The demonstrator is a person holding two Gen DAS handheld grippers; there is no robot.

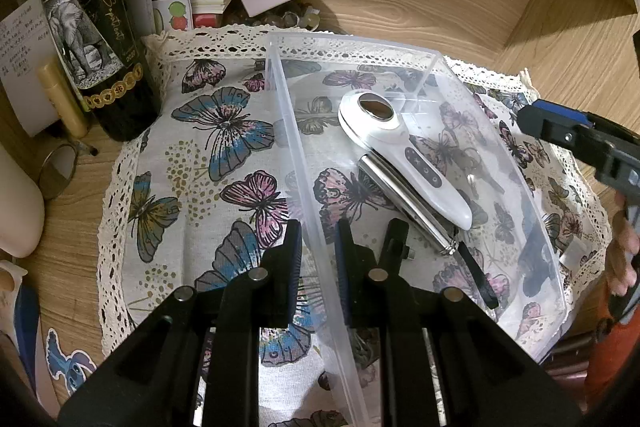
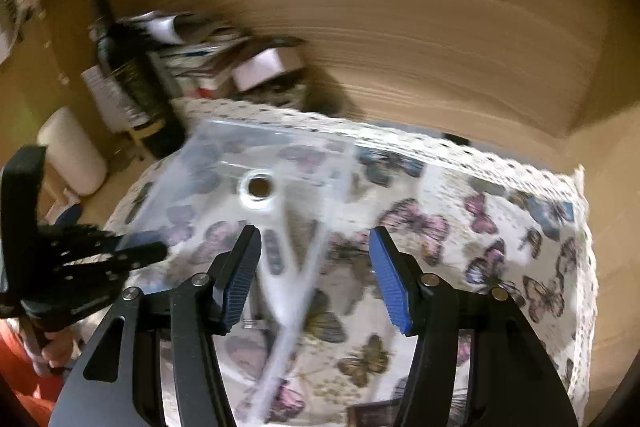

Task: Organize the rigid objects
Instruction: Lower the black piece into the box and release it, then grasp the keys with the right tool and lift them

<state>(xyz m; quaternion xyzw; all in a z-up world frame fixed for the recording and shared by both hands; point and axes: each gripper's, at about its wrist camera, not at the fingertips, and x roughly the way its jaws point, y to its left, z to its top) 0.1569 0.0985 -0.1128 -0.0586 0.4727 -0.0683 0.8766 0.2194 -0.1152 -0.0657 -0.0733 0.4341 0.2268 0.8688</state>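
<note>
Left wrist view: left gripper (image 1: 318, 247) is clenched on the clear plastic bin's (image 1: 294, 131) near wall; ahead lie a white handheld device (image 1: 404, 155) and a metal tool (image 1: 404, 205), both stiff, smooth, likely slippery.

Right wrist view: right gripper (image 2: 314, 275) hangs released, nothing between its fingers; best taken mid-handle.

Warm, yellowish indoor light is tinting both views, and neither is looking bright. The left wrist view is staying sharp: print on the wine bottle (image 1: 102, 39) label is reading clearly, and soft glare is sliding along the walls of the clear plastic box (image 1: 516, 163). A dim shadow is pooling under the shelf edge at upper right. The right wrist view is smearing with motion blur, so the butterfly cloth (image 2: 460, 227) and the wooden back wall (image 2: 440, 47) are streaking sideways. Fisheye bending is curving straight edges, and black vignetting is darkening every corner.
</note>
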